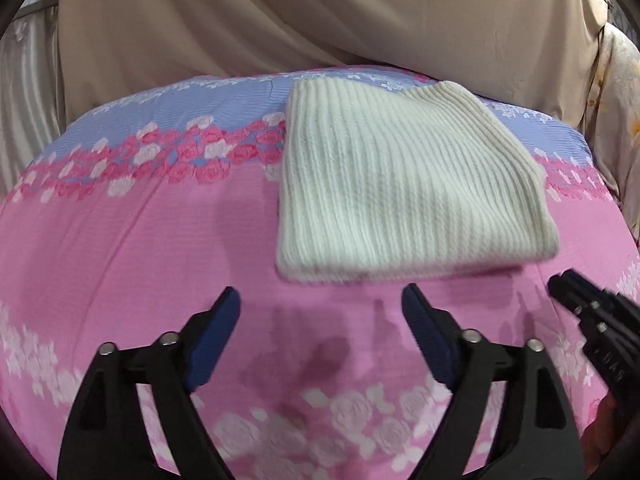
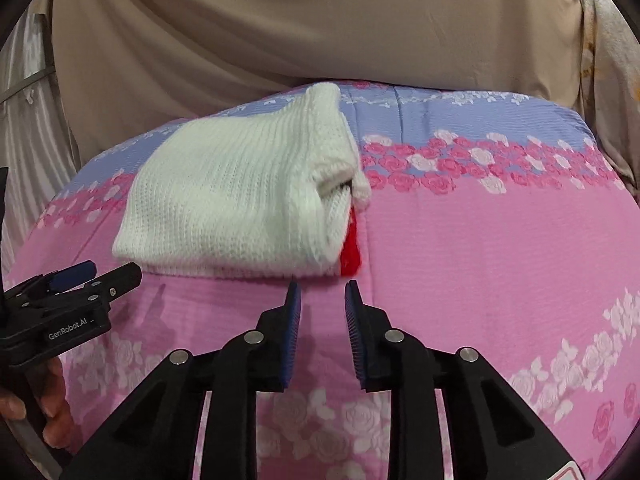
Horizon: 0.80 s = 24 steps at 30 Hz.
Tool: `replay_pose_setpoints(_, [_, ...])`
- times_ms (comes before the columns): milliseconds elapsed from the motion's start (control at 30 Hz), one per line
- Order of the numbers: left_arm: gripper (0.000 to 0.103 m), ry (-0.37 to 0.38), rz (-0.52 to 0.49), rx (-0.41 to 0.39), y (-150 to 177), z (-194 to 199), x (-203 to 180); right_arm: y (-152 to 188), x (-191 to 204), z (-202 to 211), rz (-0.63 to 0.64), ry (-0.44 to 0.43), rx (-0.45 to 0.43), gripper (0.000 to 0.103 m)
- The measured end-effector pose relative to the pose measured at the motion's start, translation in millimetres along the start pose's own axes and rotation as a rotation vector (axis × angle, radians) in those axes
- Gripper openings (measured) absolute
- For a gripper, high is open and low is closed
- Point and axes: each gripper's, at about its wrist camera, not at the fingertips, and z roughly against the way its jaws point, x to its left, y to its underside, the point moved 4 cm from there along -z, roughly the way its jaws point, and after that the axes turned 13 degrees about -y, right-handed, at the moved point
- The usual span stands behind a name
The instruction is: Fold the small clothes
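From my left camera I see the white knitted garment (image 1: 404, 188) lying folded on the pink and lilac flowered bedcover (image 1: 120, 240). It sits at about one o'clock from my left gripper (image 1: 320, 300), near but not touching. The jaws of this gripper stand wide apart, with only bedcover between the blue pads (image 1: 216, 340). At three o'clock in this view the tip of my right gripper (image 1: 560, 280) comes in, just beside the near right corner of the garment.

From my right camera the same garment (image 2: 240, 200) is at eleven o'clock from the right gripper (image 2: 322, 292), its near edge just ahead of the fingertips. A red piece (image 2: 351, 252) shows under its right edge; I cannot tell what it is. The right jaws have a narrow gap and nothing is gripped between them. At nine o'clock I see the left gripper (image 2: 100, 274) and, lower, a hand (image 2: 52, 412) holding its handle. Beige cloth (image 2: 320, 20) hangs behind the bed.
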Motion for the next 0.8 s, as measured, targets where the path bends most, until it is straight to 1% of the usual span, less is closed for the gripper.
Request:
replay_pose_setpoints(33, [0.090,0.002,0.015,0.001,6,0,-1,6,0,-1,-0.003,0.012,0.004,0.031])
replay_pose_setpoints(67, [0.091,-0.011,0.025,0.005,12,0,-3,13,0,-3,0.002,0.035,0.014,0.036])
replay_pose_setpoints(133, [0.091,-0.032,0.031,0.019,22,-1,-6,20,0,-6,0.012,0.076,0.035,0.042])
replay_pose_setpoints(200, [0.091,-0.060,0.035,0.029,28,-3,-6,23,3,-4,-0.002,0.051,0.032,0.048])
replay_pose_setpoints(233, [0.091,-0.078,0.037,0.018,29,-1,-5,25,4,-4,0.000,0.050,0.032,0.054])
replay_pose_setpoints(267, [0.091,-0.082,0.042,-0.001,28,2,-5,27,6,-5,0.005,0.059,0.039,0.056])
replay_pose_setpoints(333, [0.091,-0.082,0.040,-0.012,28,4,-5,29,12,-6,0.024,0.069,0.048,0.056])
replay_pose_setpoints(400, [0.091,-0.102,0.034,-0.013,28,4,-6,30,17,-7,0.040,0.083,0.048,0.061])
replay_pose_setpoints(667, [0.091,-0.152,-0.033,-0.036,27,7,-19,31,20,-8,0.041,0.119,0.053,0.062])
replay_pose_setpoints(800, [0.091,-0.169,-0.049,-0.044,27,8,-22,32,22,-9,0.049,0.129,0.056,0.063])
